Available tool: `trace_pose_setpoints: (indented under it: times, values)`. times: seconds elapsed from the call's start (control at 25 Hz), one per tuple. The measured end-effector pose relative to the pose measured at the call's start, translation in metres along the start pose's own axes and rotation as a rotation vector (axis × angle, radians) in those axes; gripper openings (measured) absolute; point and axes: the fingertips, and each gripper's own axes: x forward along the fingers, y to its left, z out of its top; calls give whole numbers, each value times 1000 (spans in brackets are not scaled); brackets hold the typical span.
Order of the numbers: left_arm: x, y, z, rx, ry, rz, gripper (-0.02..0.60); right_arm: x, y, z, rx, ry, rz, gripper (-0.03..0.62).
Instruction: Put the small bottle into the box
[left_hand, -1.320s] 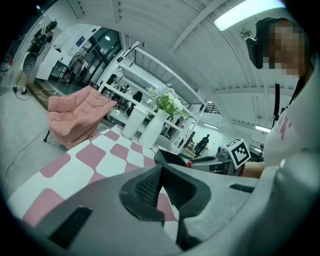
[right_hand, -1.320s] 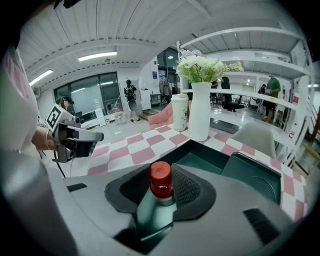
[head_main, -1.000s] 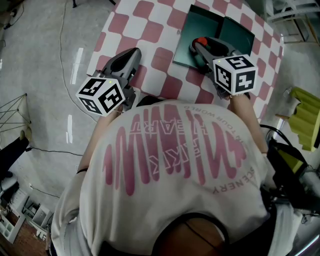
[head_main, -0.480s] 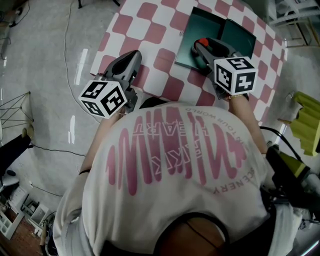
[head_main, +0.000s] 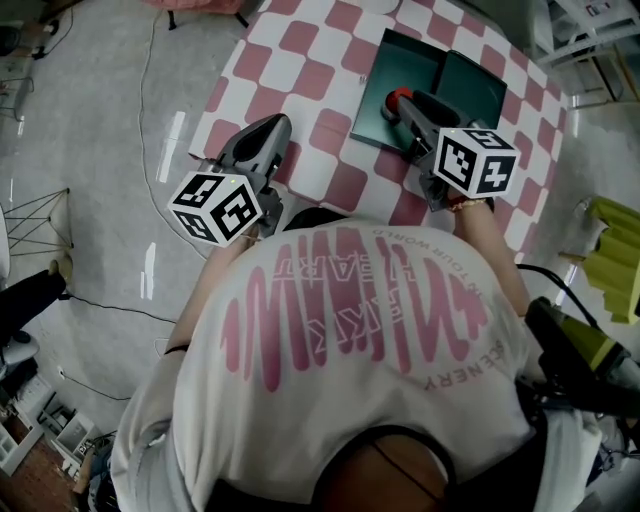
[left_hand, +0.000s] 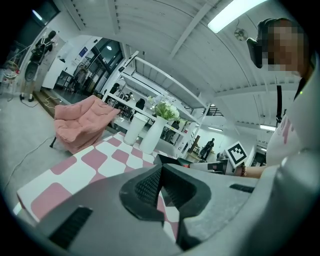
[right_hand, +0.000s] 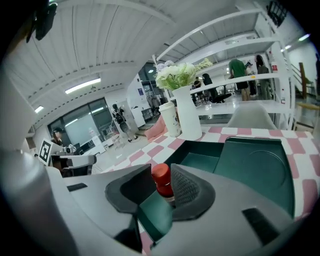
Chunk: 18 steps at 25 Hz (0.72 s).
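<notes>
Left claw pose: the left claw (head_main: 270, 128) is held close to level and points away from the person. It is low over the desk (head_main: 300, 60), well left of the box (head_main: 405, 60).
Right claw pose: the right claw (head_main: 402, 100) tilts downward, its tips over the box's near left part.
Desk: flat cloth of pink and white squares.
Box: dark green, shallow, rectangular and open. Its lid lies flat against the box's right side and bears a pressed round ring.
Small bottle (right_hand: 161, 179): round red cap, standing upright inside the box's near left part. The box's near wall hides its body.
Left claw state: jaws together, ribbed black pads (left_hand: 149, 186) meeting, nothing held.
Right claw state: the jaws have just been closing. They stand fairly wide, ribbed pads (right_hand: 186, 187) against the bottle's cap on both sides.
</notes>
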Motion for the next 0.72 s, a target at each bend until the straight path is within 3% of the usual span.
trace_pose_setpoints:
  times: [0.2, 0.36, 0.72]
  values:
    - [1, -21, 1, -1, -26, -5, 6, -15, -8, -2, 75, -26, -16, 58]
    - [-2, -45, -2, -6, -34, -6, 7, -33, -12, -12, 83, -8, -32, 39]
    - [-15, -97, -14, 9, -70, 0, 6, -92, -10, -15, 92, -83, 18, 9]
